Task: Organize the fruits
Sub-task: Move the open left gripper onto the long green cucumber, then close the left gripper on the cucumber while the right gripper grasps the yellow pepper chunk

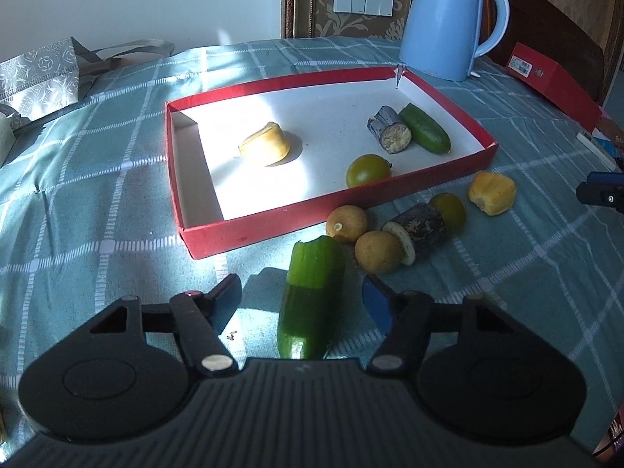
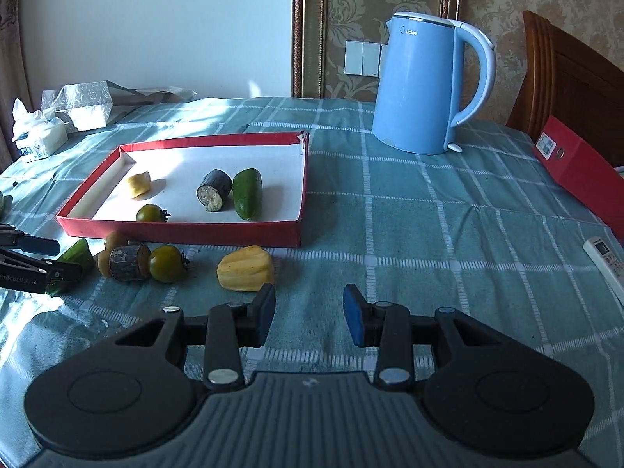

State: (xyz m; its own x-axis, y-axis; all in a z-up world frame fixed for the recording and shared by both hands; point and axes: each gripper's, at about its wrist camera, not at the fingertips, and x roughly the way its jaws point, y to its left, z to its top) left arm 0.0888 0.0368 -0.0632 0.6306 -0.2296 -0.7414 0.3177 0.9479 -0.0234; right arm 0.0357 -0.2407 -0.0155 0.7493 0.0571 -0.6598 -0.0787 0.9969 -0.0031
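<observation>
A red tray [image 1: 249, 234] with a white floor holds a yellow fruit piece [image 1: 266, 144], a green tomato [image 1: 368, 171], a dark cane piece [image 1: 389, 129] and a cucumber [image 1: 425, 128]. My left gripper [image 1: 302, 296] is open, its jaws either side of a cucumber piece [image 1: 310, 300] lying on the cloth. Beside it lie two brown round fruits [image 1: 377, 251], a cane piece [image 1: 417, 230], a green tomato [image 1: 448, 208] and a yellow fruit piece [image 1: 492, 193]. My right gripper [image 2: 309, 314] is open and empty, just in front of that yellow piece [image 2: 245, 269]. The tray also shows in the right wrist view [image 2: 179, 232].
A blue kettle [image 2: 421, 85] stands behind the tray to the right. A red box [image 2: 577, 171] and a white remote [image 2: 606, 263] lie at the right edge. A silver bag [image 1: 39, 78] and tissues [image 2: 39, 132] sit at the far left. A checked teal cloth [image 2: 429, 214] covers the table.
</observation>
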